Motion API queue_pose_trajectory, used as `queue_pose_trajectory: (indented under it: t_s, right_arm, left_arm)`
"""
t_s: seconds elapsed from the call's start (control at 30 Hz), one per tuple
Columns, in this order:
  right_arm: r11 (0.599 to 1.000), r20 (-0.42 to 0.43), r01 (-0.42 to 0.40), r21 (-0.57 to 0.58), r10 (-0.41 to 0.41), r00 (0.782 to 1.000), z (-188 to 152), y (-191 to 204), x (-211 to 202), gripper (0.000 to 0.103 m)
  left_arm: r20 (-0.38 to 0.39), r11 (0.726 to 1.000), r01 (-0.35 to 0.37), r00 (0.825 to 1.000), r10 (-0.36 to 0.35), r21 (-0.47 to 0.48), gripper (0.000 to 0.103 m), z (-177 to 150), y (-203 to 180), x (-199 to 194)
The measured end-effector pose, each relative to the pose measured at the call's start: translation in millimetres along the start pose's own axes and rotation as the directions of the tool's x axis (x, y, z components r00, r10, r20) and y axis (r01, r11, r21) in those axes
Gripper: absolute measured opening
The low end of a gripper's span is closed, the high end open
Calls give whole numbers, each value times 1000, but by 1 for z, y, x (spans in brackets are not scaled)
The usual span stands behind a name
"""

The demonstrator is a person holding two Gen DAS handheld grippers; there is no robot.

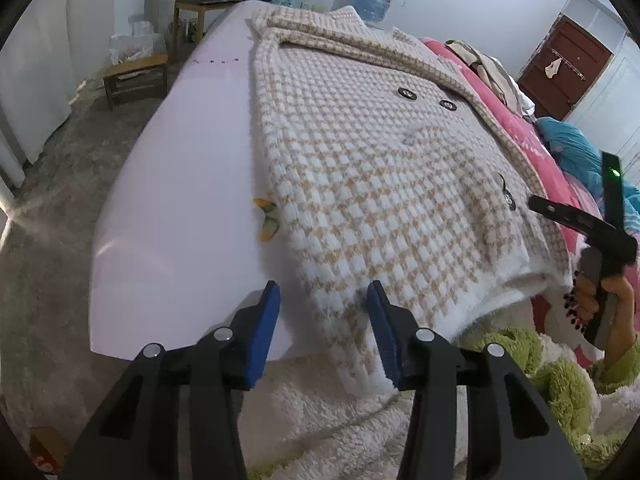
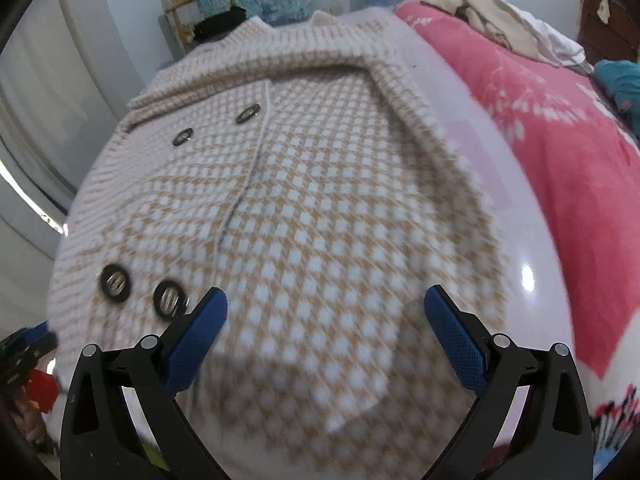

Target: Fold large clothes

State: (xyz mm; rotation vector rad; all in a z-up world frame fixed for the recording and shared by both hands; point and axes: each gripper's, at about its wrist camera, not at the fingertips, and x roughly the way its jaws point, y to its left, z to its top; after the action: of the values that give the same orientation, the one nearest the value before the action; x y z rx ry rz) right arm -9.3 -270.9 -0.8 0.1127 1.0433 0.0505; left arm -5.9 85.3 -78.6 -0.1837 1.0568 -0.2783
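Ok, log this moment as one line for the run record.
task: fold large clothes | beige-and-white checked knit coat lies flat on glossy white table | left gripper open at hem | right gripper open above coat

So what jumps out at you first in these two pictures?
The big beige-and-white checked coat with dark buttons, spread flat across a pale lilac table, fills both views. Next come the blue-tipped tools: the left tool open at the coat's near hem, the right tool open wide over the coat's lower front. A bright pink blanket lies beyond the table.
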Motion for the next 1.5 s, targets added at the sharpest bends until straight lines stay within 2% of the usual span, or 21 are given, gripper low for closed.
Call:
queue_pose_trajectory:
  t_s: [0.13,0.33,0.5,0.57,0.63,0.73,0.8,0.9,1.07,1.23,1.37,1.5]
  right_arm:
    - [999,0,52,9,-52,999,-22,-15,-28,93]
    - [993,-46,51,110,-46,998,-55,-42,-45,85]
    - [983,-84,4,184,12,996,-66,-54,-39,66]
    - [980,-87,-8,200,25,996,-68,-57,-38,61]
    - [977,-92,2,212,18,996,-71,-60,-39,55]
    - [976,-103,-5,219,28,994,-75,-63,-44,30]
    - [977,-109,-19,210,43,993,-77,-65,-49,17]
    - [981,-88,-34,192,52,995,-76,-62,-60,8]
    - [974,-1,-84,210,86,996,-62,-64,-89,6]
    - [966,112,-151,212,130,985,-26,-66,-110,6]
    - [960,179,-176,216,139,974,20,-62,-102,6]
    - [955,212,-196,225,148,966,65,-62,-80,6]
  left_arm:
    - [-25,999,33,999,-33,-10,42,-2,2,1]
    - [-55,998,65,996,-64,12,40,-12,-4,1]
    - [-59,997,75,995,-74,18,40,-14,-7,5]
    - [-56,997,77,996,-76,18,36,-13,-6,5]
    - [-54,997,72,996,-70,25,26,-14,-7,4]
    - [-43,997,66,997,-65,37,14,-13,-10,1]
    - [-24,996,60,998,-59,62,10,-11,-14,-4]
    - [12,994,69,997,-70,89,8,-6,-22,-15]
    - [86,988,129,987,-137,85,8,13,-27,-40]
    - [185,983,165,967,-177,80,8,51,-30,-57]
    - [238,988,133,960,-149,83,8,91,-30,-52]
    - [268,992,106,956,-121,69,8,128,-21,-42]
